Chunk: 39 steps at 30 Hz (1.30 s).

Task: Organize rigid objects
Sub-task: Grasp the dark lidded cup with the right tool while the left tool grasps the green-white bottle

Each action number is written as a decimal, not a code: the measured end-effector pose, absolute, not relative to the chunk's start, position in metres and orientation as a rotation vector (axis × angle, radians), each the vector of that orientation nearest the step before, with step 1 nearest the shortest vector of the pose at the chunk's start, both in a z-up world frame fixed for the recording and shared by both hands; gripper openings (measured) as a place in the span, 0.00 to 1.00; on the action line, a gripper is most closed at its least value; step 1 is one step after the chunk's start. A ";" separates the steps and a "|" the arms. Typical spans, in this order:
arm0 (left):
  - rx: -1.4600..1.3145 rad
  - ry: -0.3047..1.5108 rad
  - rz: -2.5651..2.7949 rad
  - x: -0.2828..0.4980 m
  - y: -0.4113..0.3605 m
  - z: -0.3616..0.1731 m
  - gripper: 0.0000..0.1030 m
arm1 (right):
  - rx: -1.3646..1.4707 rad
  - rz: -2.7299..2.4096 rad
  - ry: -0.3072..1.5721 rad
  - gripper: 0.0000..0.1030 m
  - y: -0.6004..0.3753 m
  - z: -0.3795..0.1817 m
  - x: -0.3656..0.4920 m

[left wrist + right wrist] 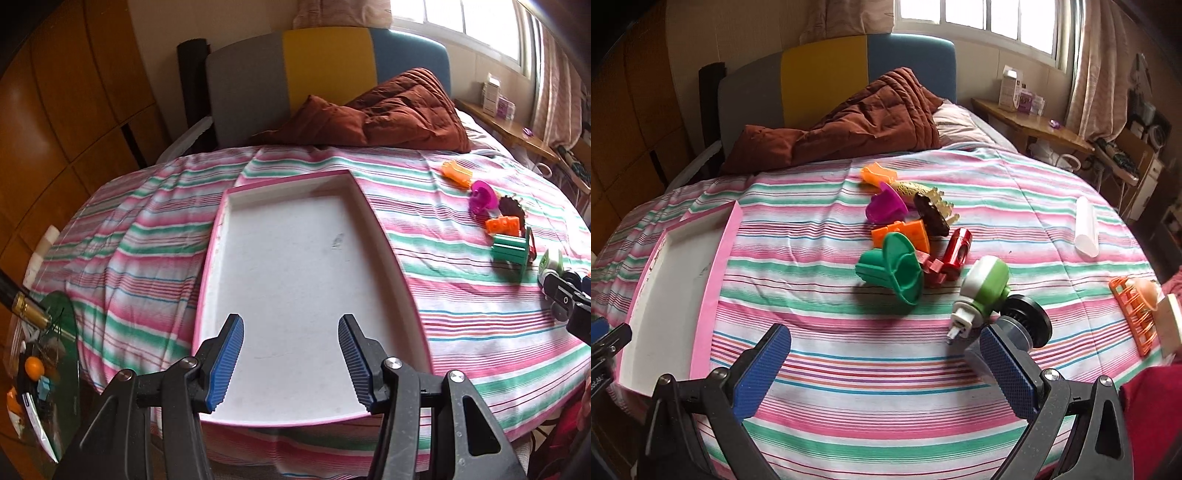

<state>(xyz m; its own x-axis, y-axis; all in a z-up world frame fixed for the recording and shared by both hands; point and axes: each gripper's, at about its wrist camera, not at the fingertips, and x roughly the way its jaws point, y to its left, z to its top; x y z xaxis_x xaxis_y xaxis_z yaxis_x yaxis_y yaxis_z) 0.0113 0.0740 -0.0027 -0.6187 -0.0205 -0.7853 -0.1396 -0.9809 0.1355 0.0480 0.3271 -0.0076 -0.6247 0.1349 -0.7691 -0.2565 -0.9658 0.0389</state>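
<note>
Jaws of both the left gripper (291, 363) and right gripper (886, 373) spread, empty; pink-rimmed tray (364, 192) bare at frame centre; toy pile (905, 236) mid-frame on bed; risk: soft bedding lets round pieces roll.

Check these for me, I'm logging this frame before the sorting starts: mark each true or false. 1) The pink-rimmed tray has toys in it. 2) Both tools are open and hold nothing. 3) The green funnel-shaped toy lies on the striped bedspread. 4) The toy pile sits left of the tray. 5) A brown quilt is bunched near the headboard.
1) False: the tray is empty.
2) True: the left tool and right tool are both open and empty.
3) True: the green funnel-shaped toy rests on the striped bedspread.
4) False: the toy pile lies right of the tray.
5) True: the brown quilt is bunched by the headboard.
</note>
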 end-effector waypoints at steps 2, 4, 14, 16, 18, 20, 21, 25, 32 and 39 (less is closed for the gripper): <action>-1.333 0.289 2.742 0.012 0.080 -0.002 0.53 | -1.276 2.637 0.240 1.00 0.340 -0.010 0.047; -1.329 0.305 2.738 0.013 0.086 -0.001 0.53 | -1.279 2.616 0.233 1.00 0.353 -0.010 0.046; -1.315 0.344 2.677 0.014 0.113 -0.002 0.53 | -1.206 2.562 0.299 0.97 0.421 -0.009 0.044; -1.307 0.336 2.644 0.015 0.119 -0.003 0.53 | -1.180 2.541 0.333 0.94 0.433 -0.009 0.048; -1.303 0.315 2.599 0.015 0.126 -0.005 0.53 | -1.200 2.529 0.384 0.91 0.442 -0.012 0.048; -1.308 0.296 2.546 0.015 0.135 -0.008 0.53 | -1.242 2.505 0.415 0.90 0.444 -0.017 0.046; -1.310 0.292 2.522 0.015 0.139 -0.009 0.53 | -1.272 2.487 0.412 0.89 0.444 -0.021 0.045; -1.288 0.310 2.469 0.017 0.158 -0.010 0.53 | -1.380 2.439 0.456 0.78 0.443 -0.037 0.043; -1.259 0.305 2.375 0.018 0.185 -0.011 0.53 | -1.438 2.352 0.789 0.68 0.470 -0.059 0.047; -1.246 0.246 2.277 0.015 0.218 -0.017 0.53 | -1.423 2.343 0.847 0.57 0.475 -0.059 0.051</action>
